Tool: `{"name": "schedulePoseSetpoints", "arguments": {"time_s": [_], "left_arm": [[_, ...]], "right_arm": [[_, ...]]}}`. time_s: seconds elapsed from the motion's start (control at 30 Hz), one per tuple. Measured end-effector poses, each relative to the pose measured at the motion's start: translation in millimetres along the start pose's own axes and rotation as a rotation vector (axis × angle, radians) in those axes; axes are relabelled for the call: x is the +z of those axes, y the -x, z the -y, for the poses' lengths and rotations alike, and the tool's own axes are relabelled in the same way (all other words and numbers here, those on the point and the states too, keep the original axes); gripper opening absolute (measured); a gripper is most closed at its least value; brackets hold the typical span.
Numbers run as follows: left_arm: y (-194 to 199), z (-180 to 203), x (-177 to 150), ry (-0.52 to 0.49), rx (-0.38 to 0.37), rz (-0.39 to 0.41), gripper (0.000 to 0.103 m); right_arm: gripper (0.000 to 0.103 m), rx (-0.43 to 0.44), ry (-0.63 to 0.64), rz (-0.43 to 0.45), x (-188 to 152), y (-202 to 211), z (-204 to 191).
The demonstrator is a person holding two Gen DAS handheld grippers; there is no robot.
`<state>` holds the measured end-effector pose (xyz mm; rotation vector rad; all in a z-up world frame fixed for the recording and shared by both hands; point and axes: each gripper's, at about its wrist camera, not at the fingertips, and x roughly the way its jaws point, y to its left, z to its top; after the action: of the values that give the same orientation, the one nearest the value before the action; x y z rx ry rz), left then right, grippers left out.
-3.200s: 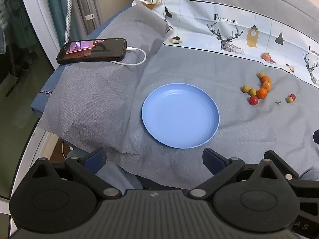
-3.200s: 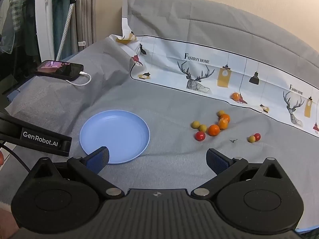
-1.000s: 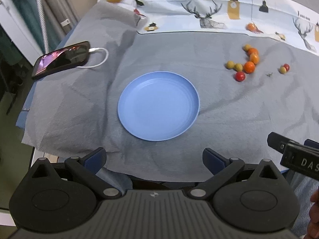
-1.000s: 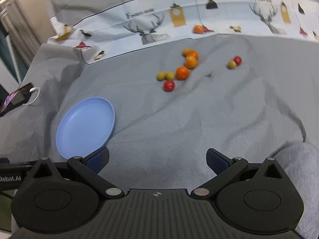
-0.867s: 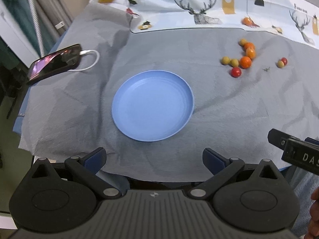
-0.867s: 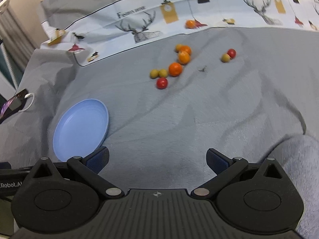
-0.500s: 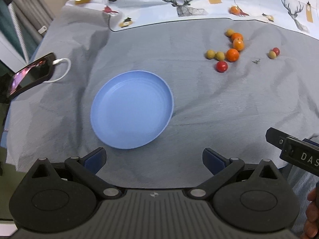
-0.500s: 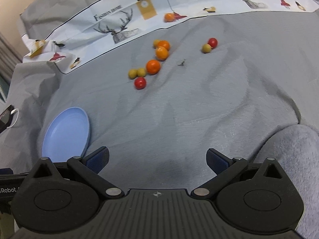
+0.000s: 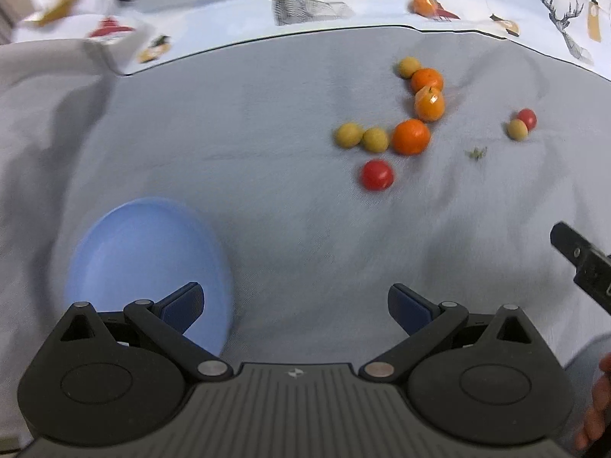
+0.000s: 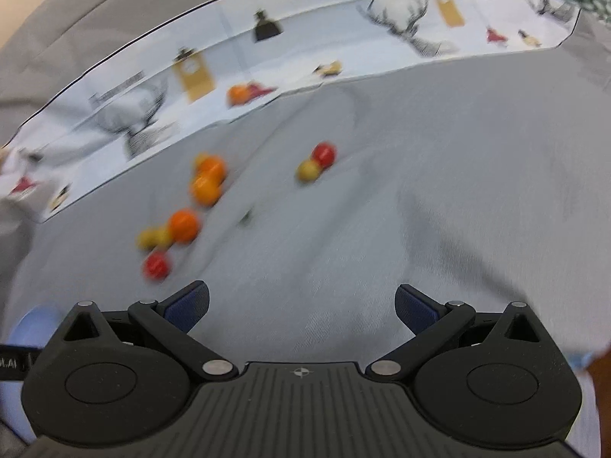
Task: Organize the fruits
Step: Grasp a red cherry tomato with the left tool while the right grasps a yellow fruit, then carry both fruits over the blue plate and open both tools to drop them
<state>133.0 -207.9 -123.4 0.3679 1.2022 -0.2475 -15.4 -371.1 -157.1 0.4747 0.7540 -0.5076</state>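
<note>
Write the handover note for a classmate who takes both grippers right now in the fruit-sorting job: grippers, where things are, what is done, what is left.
Left gripper: open, empty, over the cloth beside the plate.
Right gripper: open, empty, facing the fruits.
Fruits: main cluster and a red one on the cloth, a separate pair to the right, one orange on the printed strip.
Done: nothing in the plate.
Left: all the fruit still needs moving.

Left gripper (image 9: 296, 299) is wide open with nothing between the fingers, just grey cloth (image 9: 267, 122). The blue plate (image 9: 126, 252) sits right behind the left fingertip (image 9: 183, 305). The fruits (image 9: 404, 122) are well ahead, a bit right of centre, and the red tomato (image 9: 377, 174) is nearest.
</note>
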Motion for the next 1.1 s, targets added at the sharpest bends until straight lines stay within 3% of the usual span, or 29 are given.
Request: {"name": "schedulePoseSetpoints", "arguments": {"time_s": [0.13, 0.27, 0.43, 0.53, 0.67, 0.7, 0.73, 0.77, 0.8, 0.83, 0.87, 1.1], "left_arm": [[-41, 18, 39, 0.013, -0.012, -0.013, 0.103], [-69, 33, 65, 0.009, -0.008, 0.003, 0.103], [-113, 44, 80, -0.023, 0.047, 0.0, 0.103], [-119, 34, 81, 0.028, -0.011, 0.01, 0.103], [-121, 29, 82, 0.037, -0.028, 0.005, 0.103], [-120, 30, 83, 0.027, -0.021, -0.005, 0.103], [-119, 32, 85, 0.012, -0.011, -0.009, 0.103], [-116, 34, 85, 0.005, -0.012, -0.006, 0.094], [-111, 34, 85, 0.004, -0.038, 0.002, 0.072], [-106, 34, 85, 0.005, -0.071, 0.001, 0.058], [-101, 35, 85, 0.0, -0.081, -0.007, 0.033], [-67, 33, 72, -0.001, -0.121, 0.036, 0.032]], "right_arm": [[0.103, -0.053, -0.021, 0.052, 31, -55, 9], [0.103, -0.077, -0.055, 0.031, 55, -110, 11], [0.103, -0.114, 0.038, 0.033, 60, -158, -8], [0.102, -0.151, 0.139, 0.13, 50, -165, -17], [0.102, -0.135, 0.13, 0.133, 52, -164, -12], [0.098, -0.14, 0.126, 0.138, 52, -163, -12], [0.084, -0.147, 0.121, 0.15, 51, -159, -11], [0.071, -0.139, 0.124, 0.16, 51, -155, -11], [0.044, -0.127, 0.131, 0.161, 51, -151, -11], [0.03, -0.119, 0.126, 0.152, 52, -148, -11], [0.031, -0.111, 0.106, 0.139, 53, -146, -7], [0.03, -0.022, -0.033, 0.037, 60, -116, 7]]}}
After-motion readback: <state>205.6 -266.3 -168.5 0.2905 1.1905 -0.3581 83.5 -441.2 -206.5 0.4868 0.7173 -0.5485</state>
